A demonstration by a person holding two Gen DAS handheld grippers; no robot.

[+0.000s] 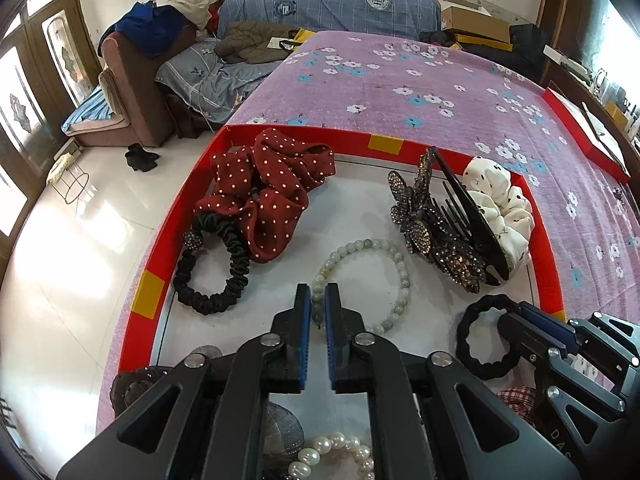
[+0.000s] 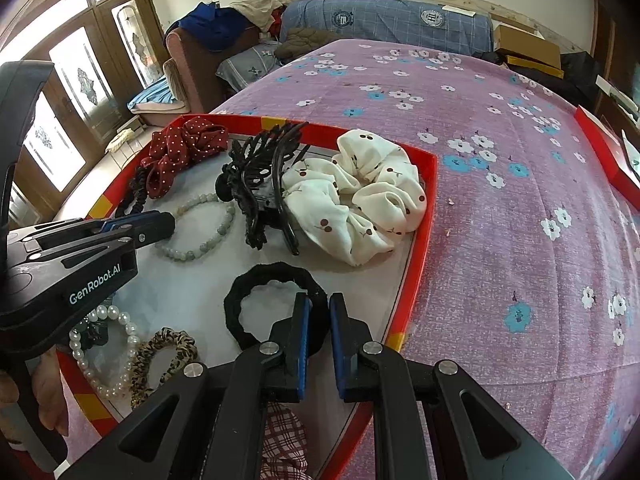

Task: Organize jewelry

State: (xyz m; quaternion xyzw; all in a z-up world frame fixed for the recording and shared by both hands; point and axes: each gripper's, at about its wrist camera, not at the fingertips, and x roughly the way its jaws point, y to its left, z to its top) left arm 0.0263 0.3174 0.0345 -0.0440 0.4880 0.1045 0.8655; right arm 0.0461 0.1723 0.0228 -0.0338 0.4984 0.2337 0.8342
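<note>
Both tongs hover over a red tray of hair accessories and jewelry. Left gripper: jaws slightly parted, straddling the near arc of the jade bead bracelet; pads not pressing on it. Right gripper: jaws narrowly parted over the rim of the black hair tie, nothing clamped.

Bracelet: pale green and white round beads, lying flat at tray center. From it:
- 10 o'clock: red polka-dot scrunchie
- 8 o'clock: black ruched hair tie
- 2 o'clock: rhinestone hair claw, leaning on a white cherry-print scrunchie
- 6 o'clock: pearl strand

Tray rests on a pink floral bedspread. Beyond: sofa with blue checked cover, brown armchair, white tile floor.
</note>
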